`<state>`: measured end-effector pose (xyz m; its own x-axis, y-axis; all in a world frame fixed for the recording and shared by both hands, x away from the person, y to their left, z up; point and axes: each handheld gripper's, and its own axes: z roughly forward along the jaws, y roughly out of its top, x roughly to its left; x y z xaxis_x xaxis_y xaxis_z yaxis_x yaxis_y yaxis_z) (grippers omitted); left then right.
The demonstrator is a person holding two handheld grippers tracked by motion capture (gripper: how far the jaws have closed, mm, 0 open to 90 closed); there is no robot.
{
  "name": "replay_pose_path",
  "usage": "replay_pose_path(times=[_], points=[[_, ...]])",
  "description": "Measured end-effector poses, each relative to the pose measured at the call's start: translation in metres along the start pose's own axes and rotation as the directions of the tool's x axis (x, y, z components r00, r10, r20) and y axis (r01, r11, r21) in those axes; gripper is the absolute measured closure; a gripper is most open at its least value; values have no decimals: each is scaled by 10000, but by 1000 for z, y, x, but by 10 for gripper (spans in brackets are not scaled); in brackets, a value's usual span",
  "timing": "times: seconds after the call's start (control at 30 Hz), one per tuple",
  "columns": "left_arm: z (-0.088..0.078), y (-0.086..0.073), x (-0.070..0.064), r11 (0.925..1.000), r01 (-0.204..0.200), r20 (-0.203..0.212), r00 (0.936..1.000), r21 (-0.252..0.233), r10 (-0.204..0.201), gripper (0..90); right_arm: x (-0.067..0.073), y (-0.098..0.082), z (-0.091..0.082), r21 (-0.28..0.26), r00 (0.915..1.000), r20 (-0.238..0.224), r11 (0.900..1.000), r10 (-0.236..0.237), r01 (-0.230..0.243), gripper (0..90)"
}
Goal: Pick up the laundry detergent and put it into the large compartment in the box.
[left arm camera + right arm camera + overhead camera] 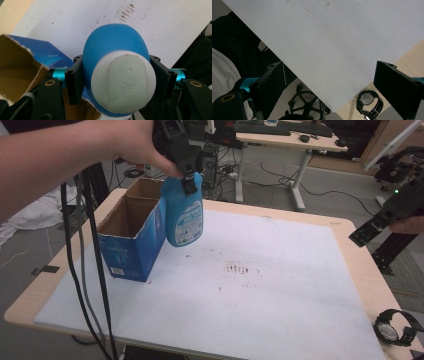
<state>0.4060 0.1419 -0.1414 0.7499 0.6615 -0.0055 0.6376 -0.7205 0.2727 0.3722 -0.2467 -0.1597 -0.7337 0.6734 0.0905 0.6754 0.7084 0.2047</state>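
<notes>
A blue bottle [183,217] with a white cap and a printed label hangs upright in the air. My left gripper [189,181] is shut on its neck, held from above by a hand. In the left gripper view the bottle [117,50] appears from the top, with the black jaws pressed on both sides just below the cap. It hangs by the right wall of an open blue cardboard box [131,237], above the white mat [250,285]. My right gripper [371,226] stands open at the table's right edge, nothing between its jaws [332,73].
A black wristwatch [393,328] lies on the bare wood at the table's near right corner, also in the right gripper view as the watch [369,100]. Brown stains [236,268] mark the mat's middle. Black cables [85,285] hang past the box's left side.
</notes>
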Motion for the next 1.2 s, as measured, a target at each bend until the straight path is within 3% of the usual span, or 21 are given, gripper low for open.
replay_pose_path(times=[0.2,0.47,0.67,0.87,0.93,0.97,1.0,1.1,1.2], points=[[-25,-19,14,9977,585,-205,9980,-331,-592,372,-3,2,2,-28,10000,-67,10000,-9,9,97],[-52,-44,36,9857,1538,-409,9868,-683,-1568,372,-8,4,3,-47,9999,-127,10000,51,-51,97],[-61,-61,54,9698,2313,-592,9699,-770,-2360,373,-11,5,5,-27,9997,-178,9999,146,-146,97],[-61,-74,69,9478,3105,-844,9450,-727,-3161,373,-13,5,6,-6,9996,-211,9998,209,-210,97],[-60,-78,74,9423,3279,-910,9385,-679,-3332,373,-14,5,6,-25,9996,-209,9998,183,-184,97],[-60,-78,74,9423,3279,-910,9385,-679,-3332,373,-14,5,6,-4,9996,-204,9998,185,-185,97],[-60,-80,76,9372,3416,-923,9333,-705,-3471,373,-14,6,6,31,9995,-204,9997,252,-252,97],[-57,-82,78,9340,3512,-907,9301,-650,-3560,373,-15,6,7,13,9994,-224,9997,255,-254,97],[-52,-82,79,9347,3506,-856,9311,-585,-3546,373,-16,5,7,3,9996,-215,9998,206,-206,97]])
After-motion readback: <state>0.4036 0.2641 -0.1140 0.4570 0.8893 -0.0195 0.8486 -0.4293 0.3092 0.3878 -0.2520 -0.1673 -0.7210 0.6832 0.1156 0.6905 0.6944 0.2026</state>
